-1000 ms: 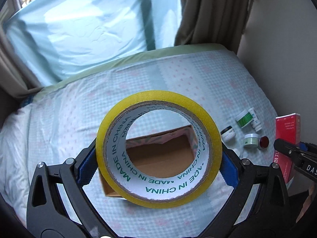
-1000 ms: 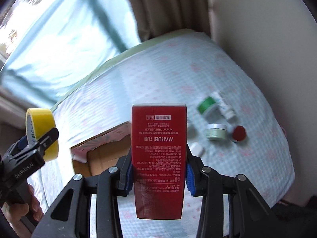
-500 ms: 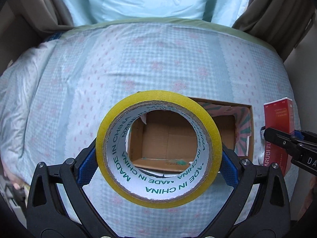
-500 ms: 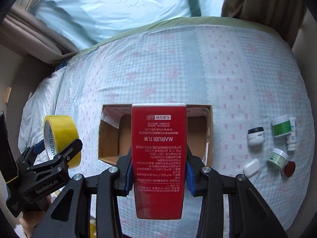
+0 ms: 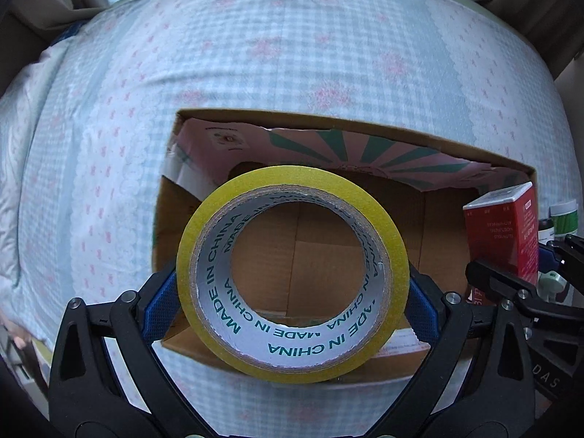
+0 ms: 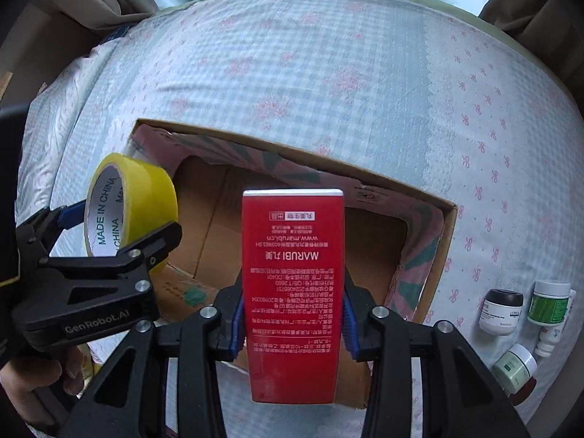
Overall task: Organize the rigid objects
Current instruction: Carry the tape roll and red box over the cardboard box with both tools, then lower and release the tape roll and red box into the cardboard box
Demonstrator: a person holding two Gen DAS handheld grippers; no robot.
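My left gripper (image 5: 292, 288) is shut on a roll of yellow tape (image 5: 292, 277), its blue pads pressing the roll's two sides. The roll hangs over the left half of an open cardboard box (image 5: 350, 127) on the bed. My right gripper (image 6: 292, 321) is shut on a tall red carton (image 6: 294, 292) and holds it upright over the box's (image 6: 443, 252) middle. In the right wrist view the tape roll (image 6: 131, 204) and the left gripper (image 6: 120, 233) show at the left, with a hand below them. The red carton (image 5: 503, 233) appears at the right edge of the left wrist view.
Several small jars and bottles lie on the checked bedsheet right of the box: a dark-lidded white jar (image 6: 500, 312), a green-labelled bottle (image 6: 549, 303) and a pale green jar (image 6: 516, 367). Curtains and a pale blue pillow lie beyond the bed's far edge.
Both grippers have come down toward the box, which now looks much larger. The views have swung from the window and wall onto the bed. Each grip is unchanged.
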